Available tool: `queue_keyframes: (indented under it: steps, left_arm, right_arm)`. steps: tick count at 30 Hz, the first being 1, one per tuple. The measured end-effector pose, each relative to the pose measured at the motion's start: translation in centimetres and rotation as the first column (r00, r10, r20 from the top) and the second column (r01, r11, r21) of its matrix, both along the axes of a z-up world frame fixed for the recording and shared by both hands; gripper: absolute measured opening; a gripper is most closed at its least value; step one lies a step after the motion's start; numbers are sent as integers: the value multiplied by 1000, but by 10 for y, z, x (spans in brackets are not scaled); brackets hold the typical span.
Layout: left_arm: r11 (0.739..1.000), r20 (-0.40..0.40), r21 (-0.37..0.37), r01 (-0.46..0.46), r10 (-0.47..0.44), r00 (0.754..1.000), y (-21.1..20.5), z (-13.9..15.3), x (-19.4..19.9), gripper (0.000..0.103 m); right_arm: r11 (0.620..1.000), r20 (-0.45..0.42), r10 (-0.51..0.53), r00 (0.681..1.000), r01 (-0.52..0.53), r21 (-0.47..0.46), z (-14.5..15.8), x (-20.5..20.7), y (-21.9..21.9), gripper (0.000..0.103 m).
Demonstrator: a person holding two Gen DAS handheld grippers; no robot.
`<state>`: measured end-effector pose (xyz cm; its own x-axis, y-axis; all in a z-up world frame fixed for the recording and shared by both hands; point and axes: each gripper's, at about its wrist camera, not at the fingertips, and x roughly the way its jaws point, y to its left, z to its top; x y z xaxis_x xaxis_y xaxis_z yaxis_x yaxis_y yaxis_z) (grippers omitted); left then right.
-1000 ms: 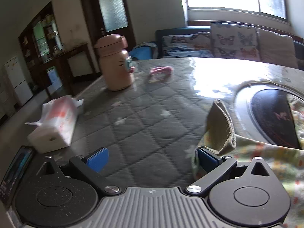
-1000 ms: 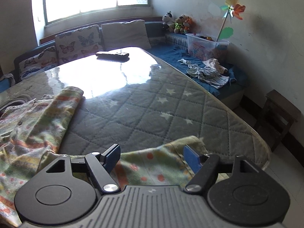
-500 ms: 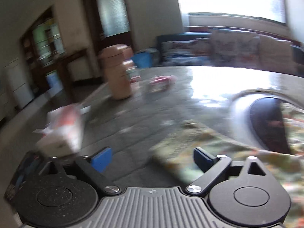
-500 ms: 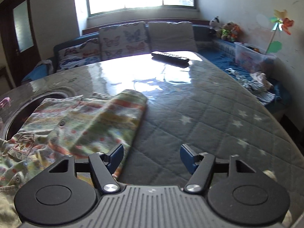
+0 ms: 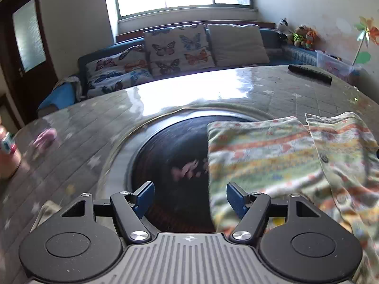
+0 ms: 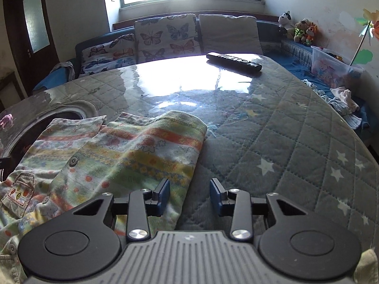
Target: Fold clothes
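Left wrist view: the left hand-held gripper is spread and holds nothing; it hangs over the dark round inset in the quilted surface, with one blue pad just above the shirt's left edge. Far left, a small pink item and a pink bottle show only as blur. To the right lies the printed button-front shirt, partly over the inset, its left side already turned in to a straight edge.

Right wrist view: the same shirt lies flat left of centre, with a button and a chest pocket visible. The right hand-held gripper is likewise spread and empty, straddling the shirt's right folded edge. Farther right and back, a remote control lies well apart.

Handling, as a judgement: the cloth looks thin, light and limp, and will sag and slide on the glossy cover. Pinch it at hem corners or along a folded edge, through all layers.
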<state>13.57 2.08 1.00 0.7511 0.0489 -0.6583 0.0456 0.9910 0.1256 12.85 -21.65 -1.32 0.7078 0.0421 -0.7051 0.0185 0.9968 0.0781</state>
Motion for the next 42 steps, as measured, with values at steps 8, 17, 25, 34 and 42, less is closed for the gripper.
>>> queue_keyframes:
  steps: [8,17,25,34,42]
  left_arm:
    - [999,-39,11,49,-48,998,-11,-17,29,61]
    - [996,-17,41,75,-74,997,-12,-21,40,4]
    - [992,17,112,-50,48,999,14,-23,53,0]
    - [992,-2,23,-127,127,992,61,-16,61,2]
    - [999,-19,-10,-41,41,999,39,-17,70,29]
  right_arm:
    - [999,0,30,1000,-30,-33,-3,20,7,37]
    - [994,0,90,996,-90,-61,-4,49,25,35]
    - [980,3,182,983,-181,-81,-5,98,63,35]
    - [966,14,238,971,-236,-103,-7,141,98,38]
    - [975,13,208,978,-206,-82,1,116,74,45]
